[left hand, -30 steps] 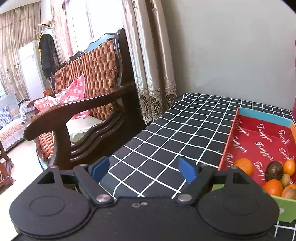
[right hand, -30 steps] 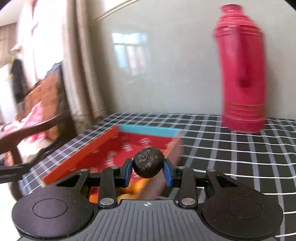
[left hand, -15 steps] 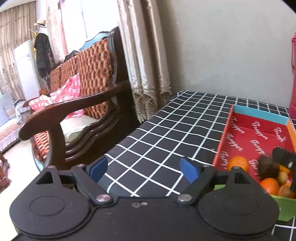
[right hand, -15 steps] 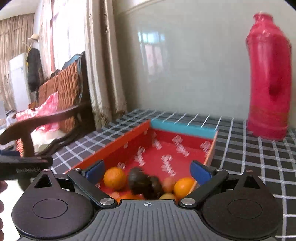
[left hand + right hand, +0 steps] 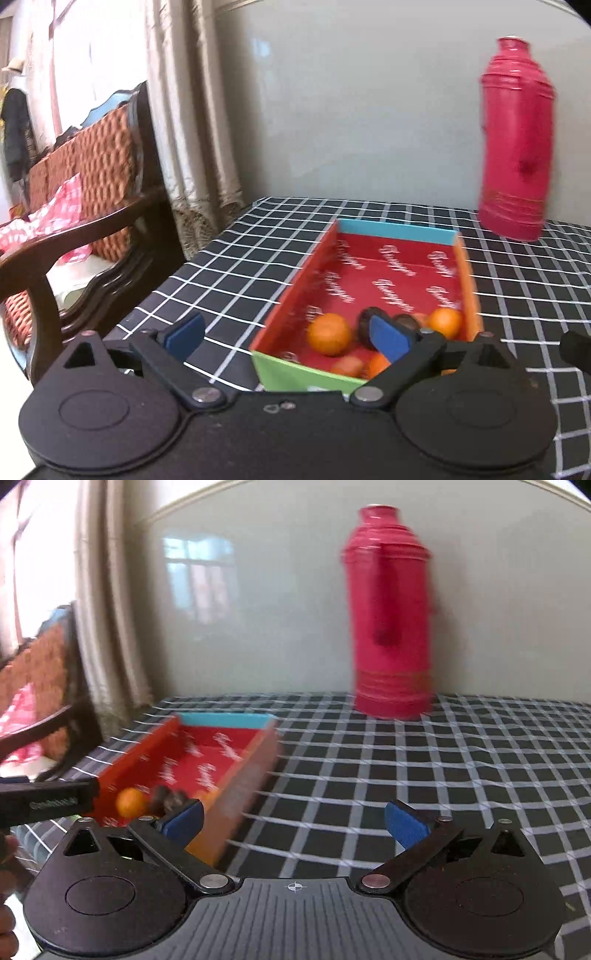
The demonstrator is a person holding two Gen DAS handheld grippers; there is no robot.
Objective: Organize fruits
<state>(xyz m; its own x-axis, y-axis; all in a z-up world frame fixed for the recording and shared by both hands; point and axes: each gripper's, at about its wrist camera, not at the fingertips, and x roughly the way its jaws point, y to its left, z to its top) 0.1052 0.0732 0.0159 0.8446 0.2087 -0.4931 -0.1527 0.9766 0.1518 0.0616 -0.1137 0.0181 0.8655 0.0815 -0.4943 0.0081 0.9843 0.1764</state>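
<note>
The left gripper [image 5: 288, 334] is spread wide and empty, hovering at the table's near edge beside the cardboard tray [image 5: 293, 302]. Oranges [image 5: 328, 334] and dark passion fruits [image 5: 365, 326] are bunched at the tray's near end; its far end is bare. The right gripper [image 5: 293, 818] gapes empty over the checked tablecloth [image 5: 424, 775]. No loose fruit shows, so sorting looks nearly finished.

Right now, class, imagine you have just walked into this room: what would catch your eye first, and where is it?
The tall red thermos stands at the back of the checked tablecloth, near the wall. Left of it lies the bright red box, with oranges and dark fruit gathered at its near end. Both tools are open and empty.
</note>
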